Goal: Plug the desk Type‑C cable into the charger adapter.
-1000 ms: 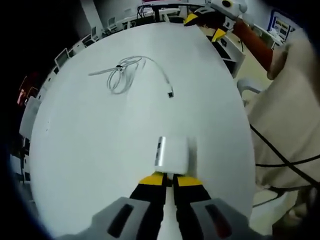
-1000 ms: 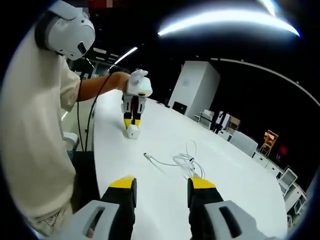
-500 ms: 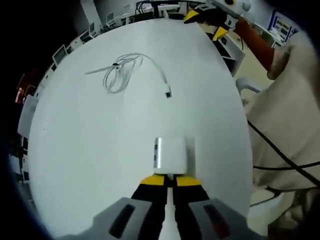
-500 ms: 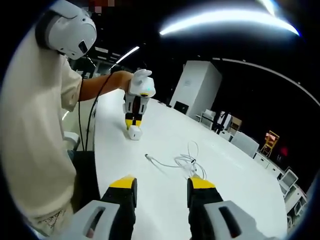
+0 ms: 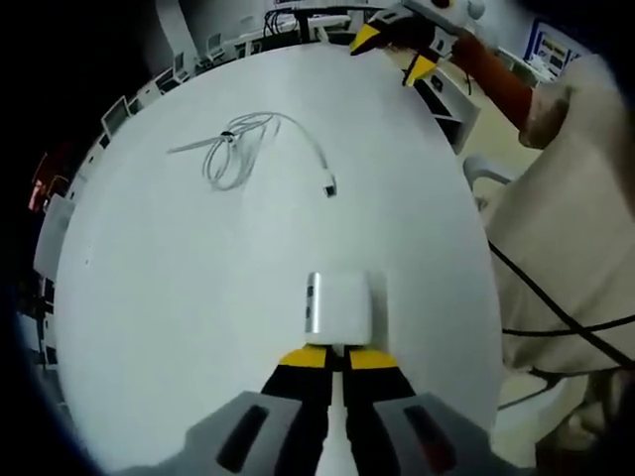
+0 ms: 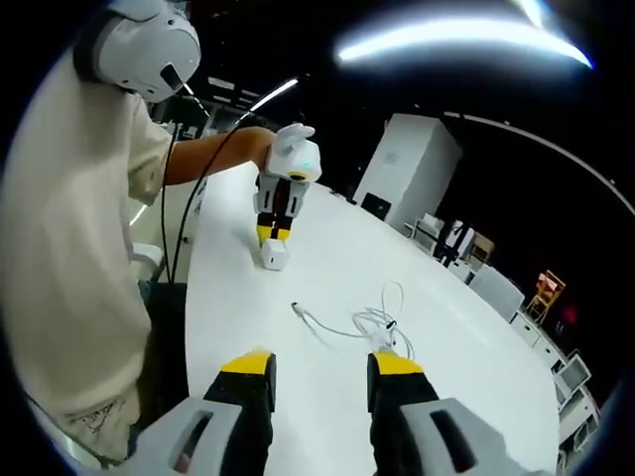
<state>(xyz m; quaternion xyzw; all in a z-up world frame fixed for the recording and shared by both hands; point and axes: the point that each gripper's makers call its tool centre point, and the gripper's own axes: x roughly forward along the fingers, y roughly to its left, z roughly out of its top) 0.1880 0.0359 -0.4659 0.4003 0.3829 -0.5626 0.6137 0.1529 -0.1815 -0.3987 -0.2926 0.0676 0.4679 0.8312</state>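
The white charger adapter [image 5: 338,305] sits on the white table [image 5: 179,297], pinched at its near edge by the left gripper [image 5: 337,359], whose yellow-tipped jaws are closed together on it; a silver strip runs down the adapter's left side; in the right gripper view the same adapter [image 6: 273,254] shows small, pressed to the tabletop under the left gripper [image 6: 276,230].

The Type-C cable [image 5: 248,147] lies well apart from the adapter, farther out on the table; it is a loose white coil with one strand curving off to a plug [image 5: 328,188] that rests free on the surface, between coil and adapter.

The right gripper [image 6: 319,365] hangs above the table near its edge, jaws apart with nothing between them; the cable [image 6: 367,319] lies just beyond its tips.

A person in a cream shirt [image 6: 60,238] and a white headset [image 6: 144,45] stands at the table's side, arm stretched out to the left gripper; black leads trail from the person's side.
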